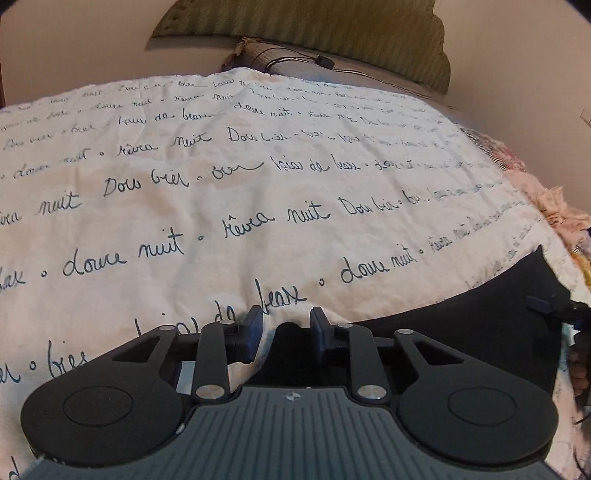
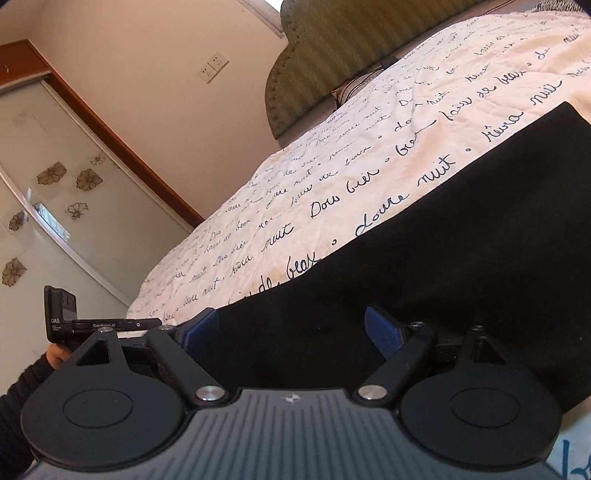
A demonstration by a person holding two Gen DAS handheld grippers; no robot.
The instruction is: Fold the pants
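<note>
The black pants (image 1: 461, 332) lie flat on a white bedspread with dark handwriting print (image 1: 221, 221). In the left wrist view my left gripper (image 1: 283, 328) stands partly open over the pants' near left corner, a bit of black cloth showing between its fingers without being pinched. In the right wrist view the pants (image 2: 443, 258) fill the lower right. My right gripper (image 2: 291, 332) is wide open, its blue fingertips (image 2: 382, 332) low over the black cloth and holding nothing.
A green padded headboard (image 1: 303, 22) and a pillow with a black cable (image 1: 295, 59) stand at the bed's far end. A pink crocheted blanket (image 1: 546, 206) lies at the right edge. A glass sliding door with flower stickers (image 2: 55, 177) stands left of the bed.
</note>
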